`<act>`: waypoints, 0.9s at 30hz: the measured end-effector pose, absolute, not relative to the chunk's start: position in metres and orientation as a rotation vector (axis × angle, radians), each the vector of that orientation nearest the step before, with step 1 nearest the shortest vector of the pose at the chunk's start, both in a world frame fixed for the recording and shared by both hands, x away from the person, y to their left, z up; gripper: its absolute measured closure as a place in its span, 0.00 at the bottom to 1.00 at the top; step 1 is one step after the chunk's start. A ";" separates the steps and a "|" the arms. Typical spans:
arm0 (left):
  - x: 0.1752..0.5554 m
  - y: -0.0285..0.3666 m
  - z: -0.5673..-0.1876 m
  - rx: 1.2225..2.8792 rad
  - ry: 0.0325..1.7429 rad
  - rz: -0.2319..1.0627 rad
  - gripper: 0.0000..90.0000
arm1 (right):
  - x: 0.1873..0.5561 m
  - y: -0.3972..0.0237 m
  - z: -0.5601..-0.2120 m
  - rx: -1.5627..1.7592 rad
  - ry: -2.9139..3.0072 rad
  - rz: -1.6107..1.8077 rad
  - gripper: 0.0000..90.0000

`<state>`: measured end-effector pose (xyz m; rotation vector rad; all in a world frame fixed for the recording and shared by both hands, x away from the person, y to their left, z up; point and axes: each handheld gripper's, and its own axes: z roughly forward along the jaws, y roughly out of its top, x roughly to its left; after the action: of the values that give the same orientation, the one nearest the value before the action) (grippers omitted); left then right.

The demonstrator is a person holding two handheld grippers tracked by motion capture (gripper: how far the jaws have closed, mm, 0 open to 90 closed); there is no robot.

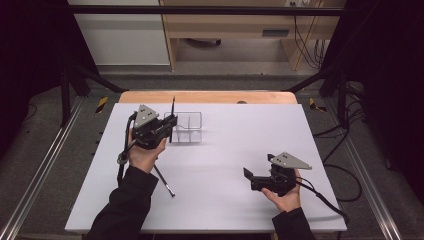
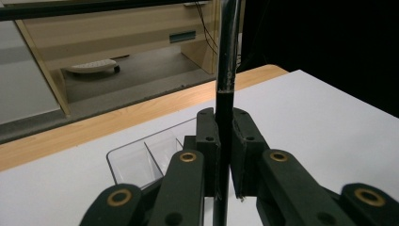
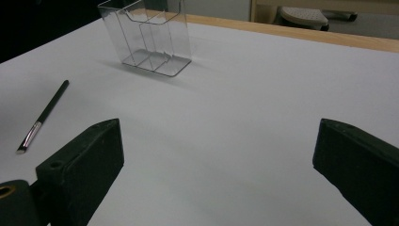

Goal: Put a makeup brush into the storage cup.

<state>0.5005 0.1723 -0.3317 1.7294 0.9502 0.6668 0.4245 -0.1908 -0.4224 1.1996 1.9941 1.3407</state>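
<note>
A white table (image 1: 215, 165) with a wooden far edge takes up the middle of the high view, with dark floor and black frame rails at both sides and pale wooden furniture across the top of the frame. Just left of centre and towards the upper half stands a clear plastic organizer (image 1: 189, 127) with open compartments; in the right gripper view it sits at the upper left. The left gripper (image 1: 169, 125), in the upper left part of the table, is clenched on a black brush (image 1: 172, 119), which stands upright between its jaws, just left of the organizer; in the left gripper view the handle runs up through the pads to the top of the frame. The right gripper (image 1: 248, 176), at the lower right, has its jaws spread wide with nothing between them. A second brush (image 1: 165, 181) lies flat at the lower left of the table, its metal ferrule towards the near edge
</note>
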 end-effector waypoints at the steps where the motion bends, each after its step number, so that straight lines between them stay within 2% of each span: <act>1: 0.502 0.172 -0.331 1.729 0.951 0.667 0.92 | 0.424 -0.191 -0.423 1.201 1.993 1.343 0.03; 27: 0.559 0.156 -0.331 1.711 0.994 0.711 0.92 | 0.424 -0.192 -0.421 1.204 1.977 1.360 0.03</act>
<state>0.5588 0.1562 -0.3315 1.7110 0.9940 0.7111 0.4241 -0.1917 -0.4212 1.2041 1.9773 1.3599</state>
